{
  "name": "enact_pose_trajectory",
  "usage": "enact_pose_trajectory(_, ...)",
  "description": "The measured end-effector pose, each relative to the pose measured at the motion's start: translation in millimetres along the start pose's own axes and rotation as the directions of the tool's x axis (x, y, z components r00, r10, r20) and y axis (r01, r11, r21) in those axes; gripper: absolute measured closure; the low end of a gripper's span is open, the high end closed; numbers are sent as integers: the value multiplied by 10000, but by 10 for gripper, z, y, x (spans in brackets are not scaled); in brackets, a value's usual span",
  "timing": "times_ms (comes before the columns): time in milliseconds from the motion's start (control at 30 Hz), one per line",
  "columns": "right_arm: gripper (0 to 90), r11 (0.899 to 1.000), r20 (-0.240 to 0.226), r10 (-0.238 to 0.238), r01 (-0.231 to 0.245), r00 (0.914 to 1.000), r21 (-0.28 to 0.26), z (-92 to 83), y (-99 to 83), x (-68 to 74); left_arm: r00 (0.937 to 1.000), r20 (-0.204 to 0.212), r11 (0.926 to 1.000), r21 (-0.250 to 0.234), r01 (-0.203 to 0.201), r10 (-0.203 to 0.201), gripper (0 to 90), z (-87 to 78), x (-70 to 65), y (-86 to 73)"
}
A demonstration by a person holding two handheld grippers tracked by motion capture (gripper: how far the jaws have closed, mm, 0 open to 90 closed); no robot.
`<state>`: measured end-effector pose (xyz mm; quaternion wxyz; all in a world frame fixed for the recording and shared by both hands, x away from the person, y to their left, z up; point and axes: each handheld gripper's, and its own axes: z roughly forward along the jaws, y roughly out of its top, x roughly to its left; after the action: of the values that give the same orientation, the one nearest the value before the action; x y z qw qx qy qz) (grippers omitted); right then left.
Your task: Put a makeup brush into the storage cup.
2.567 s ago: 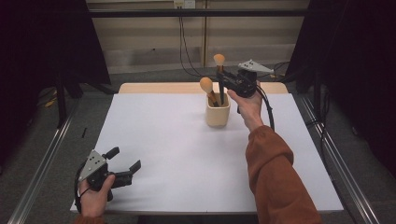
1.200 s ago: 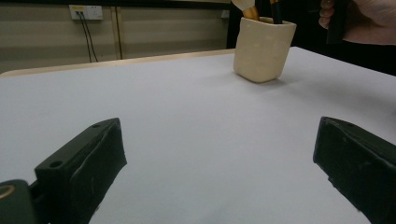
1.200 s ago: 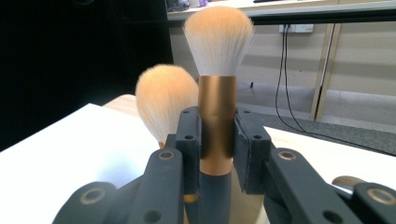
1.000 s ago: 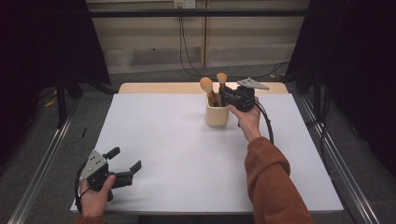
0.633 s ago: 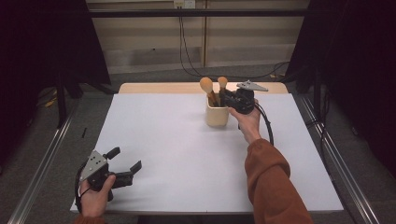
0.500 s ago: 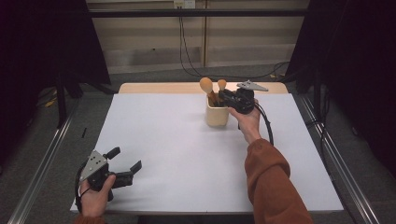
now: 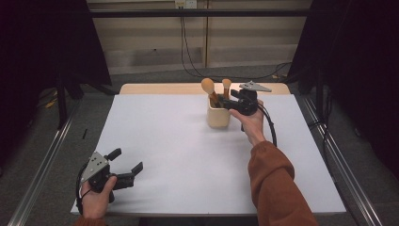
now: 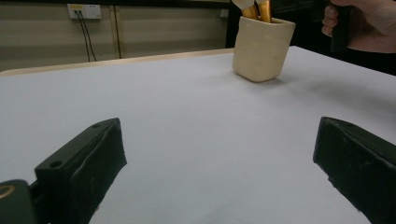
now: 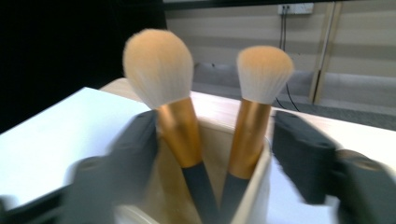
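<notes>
- My right gripper (image 7: 225, 100) is at the far side of the table (image 7: 188, 155), just over the cup (image 7: 219, 115).
- Its black jaws have just been opening. They stand apart now, one on each side of the two brushes, and they do not press on them.
- The cup is cream, squarish with round corners, and looks a bit bumpy.
- The big brush (image 9: 161, 70) leans left in the cup. It has a puffy round head and a shiny gold neck on a dark handle.
- The small brush (image 9: 262, 74) stands just right of it. It has the same fluffy tip and gold neck.
- The table top is flat, white and smooth, with a pale wood edge at the far end.
- My left gripper (image 7: 126, 165) rests at the near left corner, well apart from the cup. Its blocky black jaws are wide apart with nothing in them.
</notes>
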<state>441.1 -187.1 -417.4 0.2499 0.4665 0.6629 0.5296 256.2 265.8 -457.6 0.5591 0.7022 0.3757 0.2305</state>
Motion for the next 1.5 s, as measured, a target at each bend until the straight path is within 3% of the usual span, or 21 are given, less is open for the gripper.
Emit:
enact_pose_trajectory(100,159,9999,22,132,-132,9999,91,-3,-8,-19,10000,-32,10000,-59,32,-32,21,-2,-2,2)
enact_pose_trajectory(333,44,9996,-35,262,-263,9996,-112,-67,-38,-41,9999,-89,9999,12,124,-124,21,19,9,0)
enact_pose_trajectory(567,29,9997,-124,193,-194,9997,-133,-151,-56,-43,10000,-13,10000,32,68,-68,21,45,-6,6)
enact_pose_trajectory(967,1,9993,333,-299,307,9990,-226,-356,-136,29,10000,-78,9999,-99,38,-38,20,-19,-2,3)
enact_pose_trajectory(1067,1,9996,297,-120,128,9995,-257,-391,-161,26,10000,-48,10000,-81,-23,23,21,-21,-5,4)
enact_pose_trajectory(1500,0,9974,462,-183,214,9988,-681,-657,-284,40,10000,-58,9999,-123,26,-27,21,-42,-22,3)
